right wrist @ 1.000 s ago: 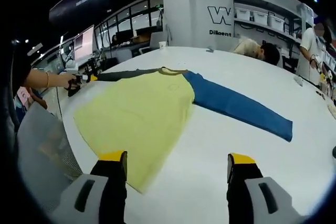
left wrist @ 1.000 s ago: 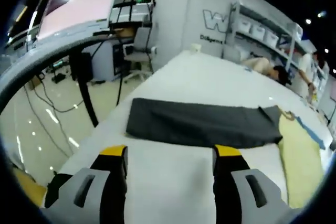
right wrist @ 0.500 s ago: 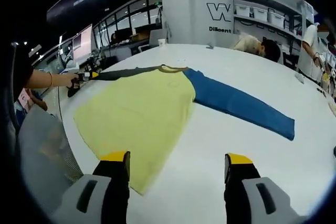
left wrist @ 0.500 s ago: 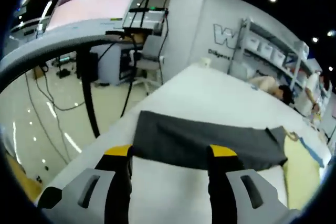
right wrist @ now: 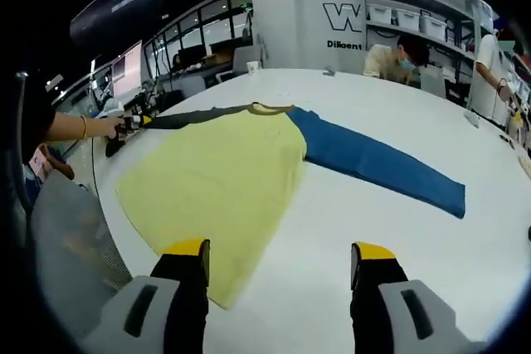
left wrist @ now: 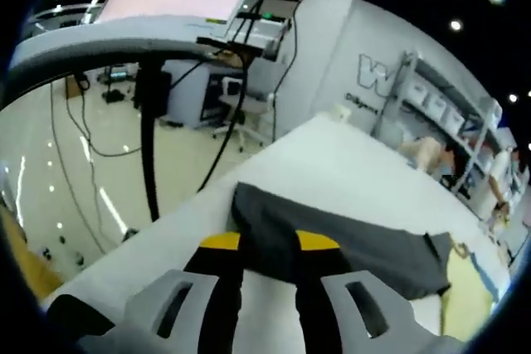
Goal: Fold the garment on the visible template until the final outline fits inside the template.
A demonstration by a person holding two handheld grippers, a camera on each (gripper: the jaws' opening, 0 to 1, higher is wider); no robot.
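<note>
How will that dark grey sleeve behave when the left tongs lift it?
The dark grey fabric sleeve lies flat and thin on the white table, so it probably droops limply. Joined to the yellow shirt body, it will likely tug that along when the left tongs pull.

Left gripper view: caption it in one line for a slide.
Left gripper with yellow-tipped fingers narrowed over the near edge of the dark grey sleeve on the white table.
</note>
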